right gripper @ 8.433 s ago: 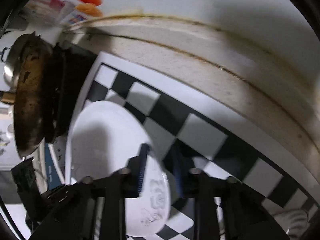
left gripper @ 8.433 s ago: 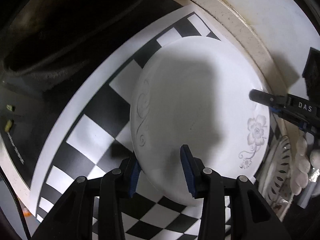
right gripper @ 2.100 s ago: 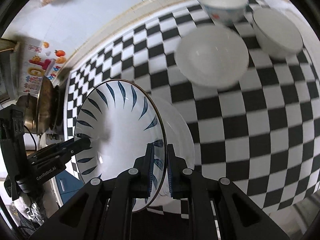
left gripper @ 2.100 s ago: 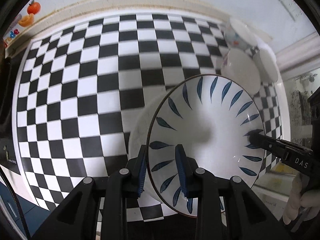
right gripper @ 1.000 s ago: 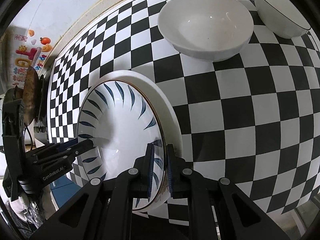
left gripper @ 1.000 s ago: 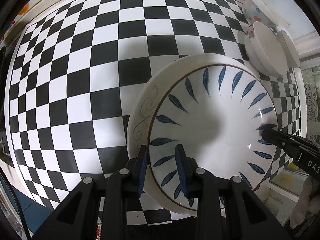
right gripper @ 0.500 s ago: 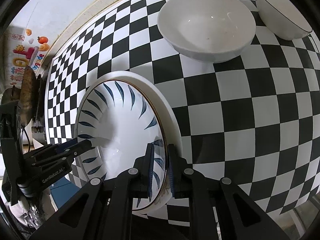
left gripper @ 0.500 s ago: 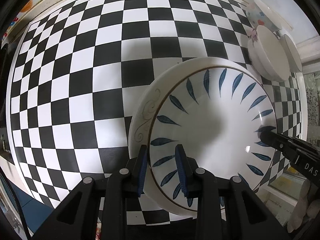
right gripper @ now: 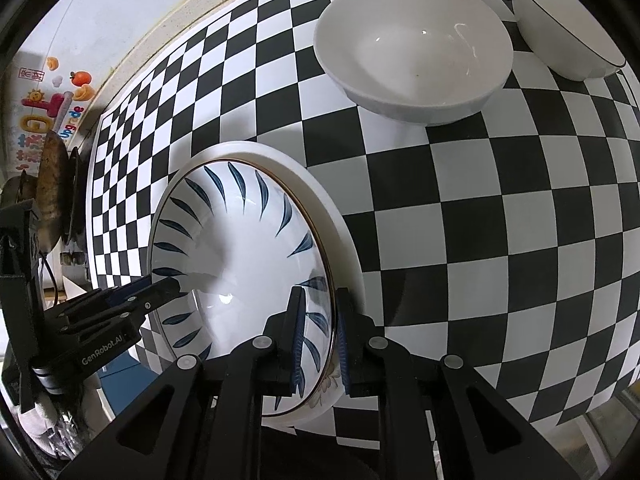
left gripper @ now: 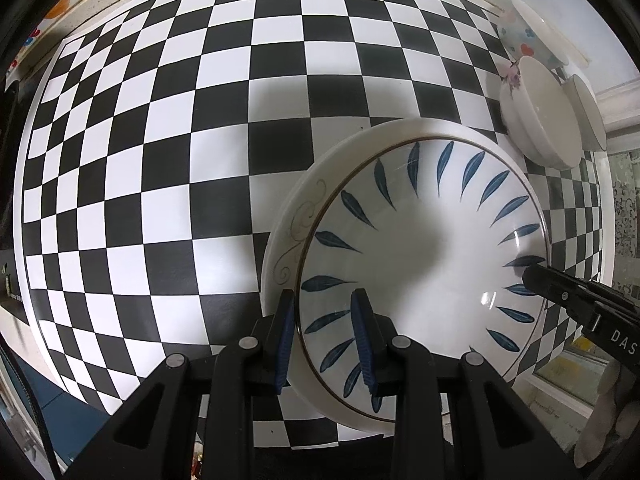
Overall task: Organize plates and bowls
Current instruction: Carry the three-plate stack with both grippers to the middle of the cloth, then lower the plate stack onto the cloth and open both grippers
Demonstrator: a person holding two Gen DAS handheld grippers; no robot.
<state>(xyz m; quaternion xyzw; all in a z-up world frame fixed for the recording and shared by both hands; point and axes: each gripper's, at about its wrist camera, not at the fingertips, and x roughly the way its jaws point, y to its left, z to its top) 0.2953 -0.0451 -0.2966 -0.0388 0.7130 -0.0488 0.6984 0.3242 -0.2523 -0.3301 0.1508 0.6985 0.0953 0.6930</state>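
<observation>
The white plate with blue leaf marks sits on a larger white plate with a grey scroll pattern, which it mostly hides, on the black-and-white checkered tabletop. The left gripper reaches in from the near edge, the right gripper from the opposite rim — each has its jaws astride the leaf plate's rim; grip contact can't be made out.
</observation>
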